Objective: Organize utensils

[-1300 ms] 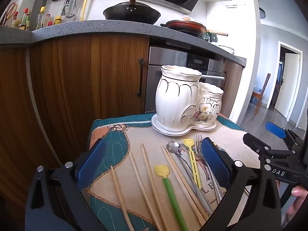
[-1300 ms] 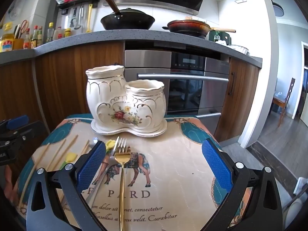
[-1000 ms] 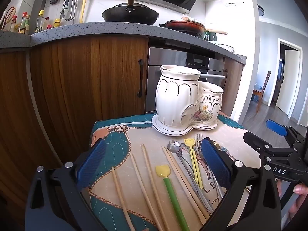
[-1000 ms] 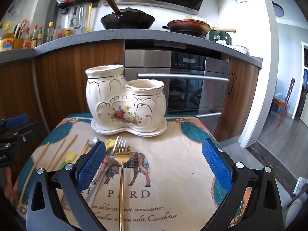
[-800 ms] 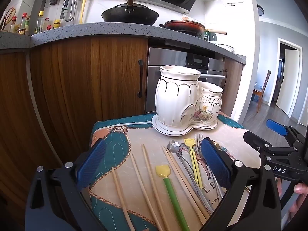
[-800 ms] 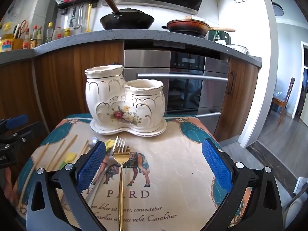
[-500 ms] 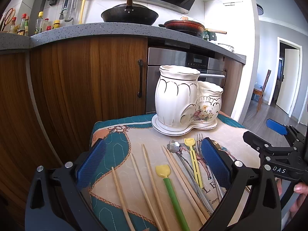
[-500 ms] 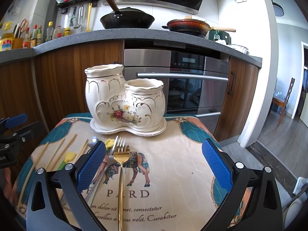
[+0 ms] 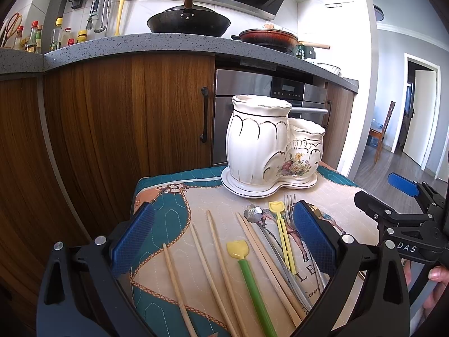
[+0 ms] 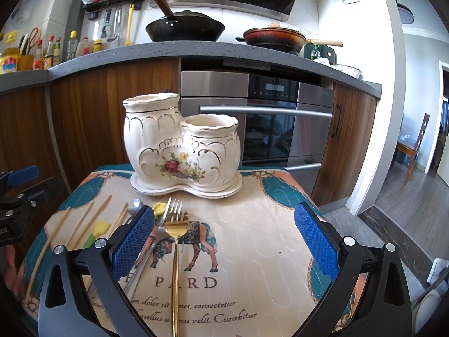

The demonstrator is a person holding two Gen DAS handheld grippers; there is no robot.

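Both claws, left (image 9: 223,236) & right (image 10: 223,237), spread, empty; gold fork (image 10: 175,252) mid-cloth; cloth's (image 10: 266,238) right half seemingly bare.

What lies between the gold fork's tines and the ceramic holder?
Only bare cloth; in the right wrist view the gold fork stops short of the ceramic holder.

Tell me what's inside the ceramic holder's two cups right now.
Nothing sticks up above the rims of the ceramic holder. In the right wrist view the shorter cup's inner wall looks bare, but neither cup's bottom is visible. All utensils lie on the cloth.
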